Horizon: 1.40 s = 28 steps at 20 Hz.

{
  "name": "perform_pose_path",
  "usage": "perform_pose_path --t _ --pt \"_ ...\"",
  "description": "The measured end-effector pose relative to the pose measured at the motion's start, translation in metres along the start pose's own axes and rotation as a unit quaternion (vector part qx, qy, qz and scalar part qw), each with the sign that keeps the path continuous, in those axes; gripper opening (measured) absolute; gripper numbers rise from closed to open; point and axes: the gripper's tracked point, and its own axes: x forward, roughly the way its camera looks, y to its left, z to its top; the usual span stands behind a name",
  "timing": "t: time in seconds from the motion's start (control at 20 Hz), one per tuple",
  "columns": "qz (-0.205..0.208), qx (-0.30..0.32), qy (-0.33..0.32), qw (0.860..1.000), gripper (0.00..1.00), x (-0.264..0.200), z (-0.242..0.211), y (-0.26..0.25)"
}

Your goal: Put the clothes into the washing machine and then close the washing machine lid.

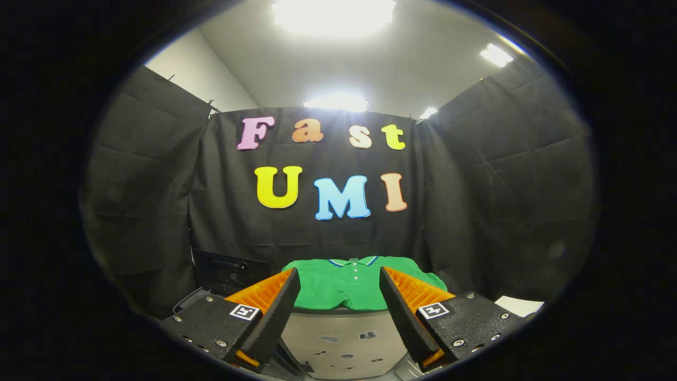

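No legible text or labels

Gripper (338,280) held level, jaws spread wide (nothing between them).

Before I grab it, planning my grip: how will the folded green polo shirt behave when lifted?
The folded green polo shirt, lying beyond the open gripper, is soft cloth, so it will probably sag and unfold. It looks light. A pinch may catch only the top layer.

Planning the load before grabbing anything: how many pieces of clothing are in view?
1: a green polo shirt lying flat just beyond the open gripper, seen between its fingers. More could be hidden below or under it.
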Motion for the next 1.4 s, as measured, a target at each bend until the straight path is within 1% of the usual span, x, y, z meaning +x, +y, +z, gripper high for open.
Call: perform_pose_path --t 0.15,0.35,0.8,1.05,1.2,1.4 --pt "-0.001 0.010 0.012 1.000 0.94 0.033 0.003 -0.007" --pt "-0.008 0.005 0.030 1.000 0.93 0.078 -0.002 -0.018" --pt "0.004 0.007 0.098 0.995 0.94 0.168 -0.023 -0.026" --pt "0.022 0.007 0.156 0.987 0.94 0.206 -0.046 -0.024" --pt "0.029 -0.007 0.193 0.981 0.94 0.223 -0.063 -0.024" --pt "0.039 -0.023 0.227 0.973 0.94 0.243 -0.082 -0.025"
